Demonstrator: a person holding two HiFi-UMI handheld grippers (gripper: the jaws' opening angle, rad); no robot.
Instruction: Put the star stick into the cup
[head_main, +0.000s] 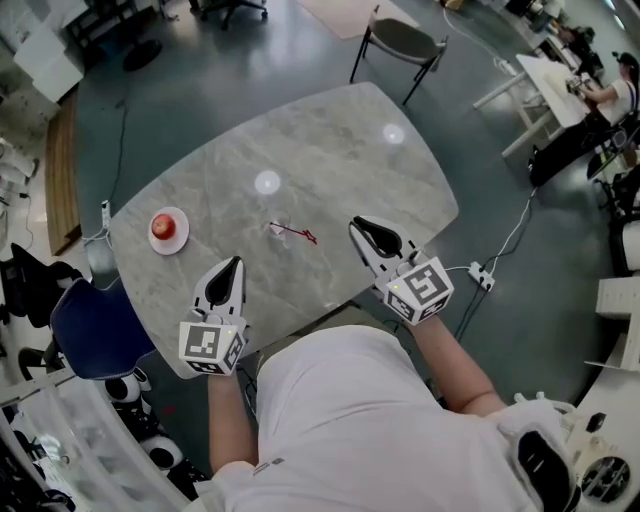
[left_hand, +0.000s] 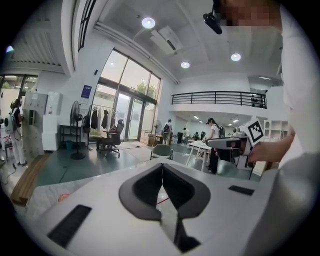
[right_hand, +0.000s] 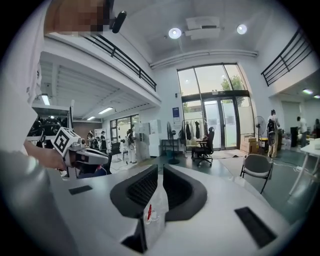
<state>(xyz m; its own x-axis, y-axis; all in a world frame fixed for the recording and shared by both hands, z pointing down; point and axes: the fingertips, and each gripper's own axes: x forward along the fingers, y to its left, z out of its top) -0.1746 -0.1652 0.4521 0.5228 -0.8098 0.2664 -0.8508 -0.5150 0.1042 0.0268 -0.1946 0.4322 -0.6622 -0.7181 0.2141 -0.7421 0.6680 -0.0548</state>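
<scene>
We see the star stick (head_main: 295, 233) lying flat on the grey marble counter (head_main: 350, 160), near its middle and free of both grippers. The left gripper (head_main: 237, 262) hovers over the near edge with its 2 fingers (left_hand: 142, 187) pressed together at the tips, holding nothing. The right gripper (head_main: 356, 223) sits to the stick's right, its fingers (right_hand: 185, 192) a narrow slit apart and empty. Well to the left, 1 red apple (head_main: 162, 226) rests on a plate (head_main: 178, 245).
</scene>
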